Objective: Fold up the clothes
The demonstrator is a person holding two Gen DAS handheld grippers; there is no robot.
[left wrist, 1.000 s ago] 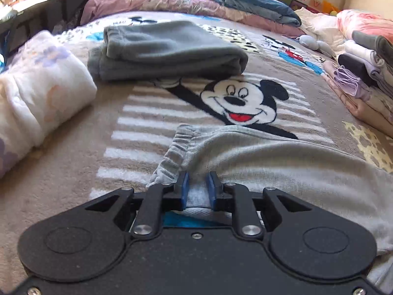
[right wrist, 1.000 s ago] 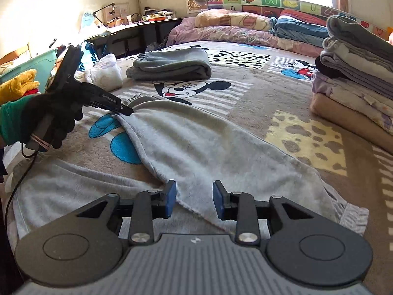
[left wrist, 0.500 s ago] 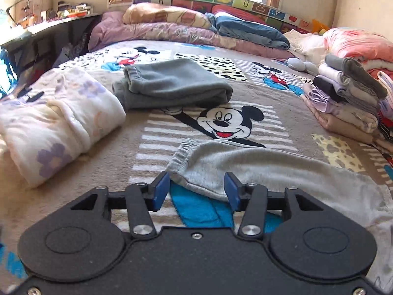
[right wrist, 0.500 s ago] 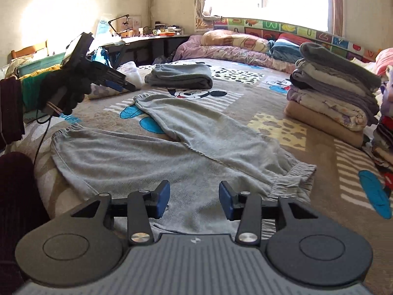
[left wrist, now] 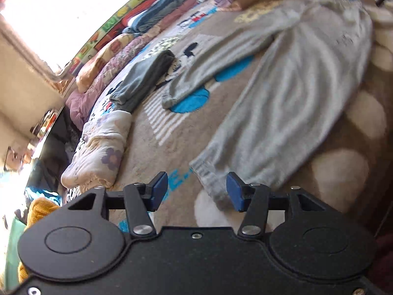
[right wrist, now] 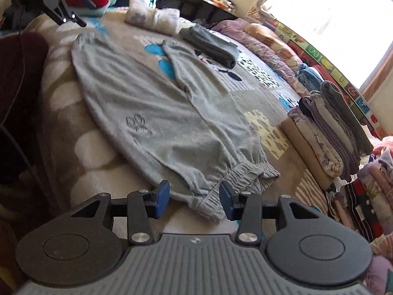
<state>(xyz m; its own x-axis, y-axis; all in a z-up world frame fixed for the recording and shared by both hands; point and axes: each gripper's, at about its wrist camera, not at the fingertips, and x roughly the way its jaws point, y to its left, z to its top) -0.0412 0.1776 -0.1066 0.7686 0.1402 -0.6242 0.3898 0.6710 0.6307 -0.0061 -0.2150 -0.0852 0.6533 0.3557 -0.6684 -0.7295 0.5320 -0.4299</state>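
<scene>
Left gripper (left wrist: 194, 191) opening, right gripper (right wrist: 194, 198) spread, both empty | risk: grey trousers (right wrist: 157, 113) bunch if cuff and waistband lift unevenly.

Bed with a brown cartoon-print fleece blanket (right wrist: 260, 93)
Grey sweatpants (right wrist: 152, 113) lie spread flat; folded dark-grey garment (right wrist: 211, 45), floral white bundle (right wrist: 152, 18), stacked folded clothes (right wrist: 329, 132).

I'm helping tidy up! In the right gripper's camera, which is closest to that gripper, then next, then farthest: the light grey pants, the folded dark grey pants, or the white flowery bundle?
1. Light grey pants: waistband right at the right gripper.
2. Folded dark grey pants: mid-bed, beyond.
3. White flowery bundle: farthest, upper left.
</scene>
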